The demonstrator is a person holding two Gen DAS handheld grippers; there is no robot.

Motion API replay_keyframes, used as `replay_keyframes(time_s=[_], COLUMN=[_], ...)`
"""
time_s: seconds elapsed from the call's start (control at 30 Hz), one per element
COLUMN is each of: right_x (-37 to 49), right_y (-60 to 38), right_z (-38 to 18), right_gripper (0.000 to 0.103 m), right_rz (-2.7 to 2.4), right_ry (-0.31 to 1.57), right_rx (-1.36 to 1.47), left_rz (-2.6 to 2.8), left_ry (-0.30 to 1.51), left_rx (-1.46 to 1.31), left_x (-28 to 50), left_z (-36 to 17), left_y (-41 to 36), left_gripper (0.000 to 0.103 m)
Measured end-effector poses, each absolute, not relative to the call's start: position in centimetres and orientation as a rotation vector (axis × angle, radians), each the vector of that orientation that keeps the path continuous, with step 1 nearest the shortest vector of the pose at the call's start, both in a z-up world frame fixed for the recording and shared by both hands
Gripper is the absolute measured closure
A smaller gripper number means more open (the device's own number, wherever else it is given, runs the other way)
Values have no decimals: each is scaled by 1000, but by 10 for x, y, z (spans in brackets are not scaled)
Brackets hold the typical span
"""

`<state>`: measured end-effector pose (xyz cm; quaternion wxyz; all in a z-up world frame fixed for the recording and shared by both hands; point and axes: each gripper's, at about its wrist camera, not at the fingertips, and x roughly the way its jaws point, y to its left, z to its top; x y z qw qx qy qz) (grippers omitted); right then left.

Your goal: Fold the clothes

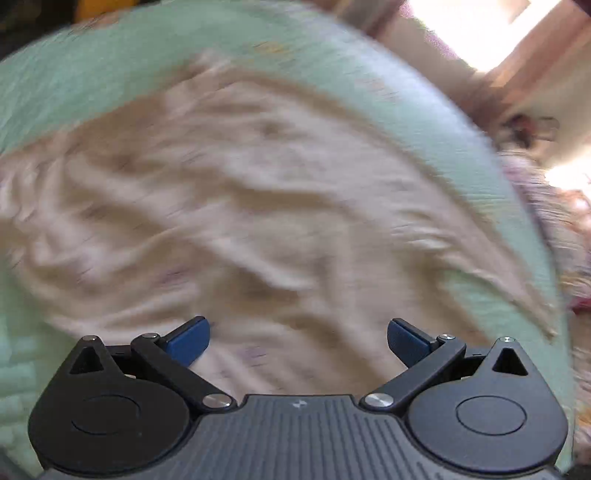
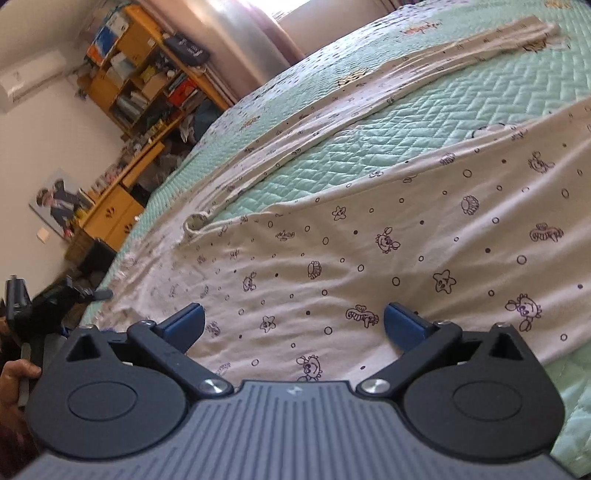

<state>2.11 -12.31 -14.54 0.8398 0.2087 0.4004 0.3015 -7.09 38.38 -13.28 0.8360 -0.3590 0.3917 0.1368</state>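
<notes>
A white garment (image 2: 388,251) printed with small purple sea creatures and circles lies spread on a mint green quilted bedspread (image 2: 424,122). One long sleeve (image 2: 332,110) stretches away toward the far end of the bed. My right gripper (image 2: 293,325) hovers open just above the garment's body, nothing between its blue pads. In the left wrist view the picture is motion-blurred: the same pale garment (image 1: 240,206) fills the middle on the green bedspread (image 1: 92,81). My left gripper (image 1: 298,341) is open above it, empty.
A wooden shelf unit (image 2: 140,74) and desk (image 2: 114,210) crowded with boxes stand past the bed's left edge. A person's hand (image 2: 14,384) holds the other gripper's black body (image 2: 44,306) at lower left. Bright window light (image 1: 476,26) falls beyond the bed.
</notes>
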Motion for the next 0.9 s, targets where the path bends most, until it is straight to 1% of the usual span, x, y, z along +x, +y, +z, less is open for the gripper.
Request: replay_keyframes(time_s=[0.03,0.23,0.33,0.47,0.57,0.67,0.8,0.9], right_x=[21,24,23,27,29,33,58,89], right_y=[-123,-124,-125,-132,-130,-115,-76,-30], right_z=[-145,-143,-143,-139,-126,-103,-62,-38], right_gripper=[0,0,0,0,4,4,4,4], right_rz=[636,614,621,635,678,738,849,919], right_ry=[850,868,866,874,824,757,677,624], right_rx=[439,465,457,494,444,329,237,148], left_rz=[266,260,274,244,268,313,264,291], left_ry=[799,814,823,789,790,763,678,675], left_rx=[-789,-782,-762,-716,-736,-782,-801,-700], left_x=[-77,-87,-88,-90,-84,-73,-47,-21], left_z=[-134,-124,-114,-95,-91,-90,-85,-86], left_y=[388,391,387,382,387,396,404,406], left_gripper=[1,1,1,1,1,1,1,1])
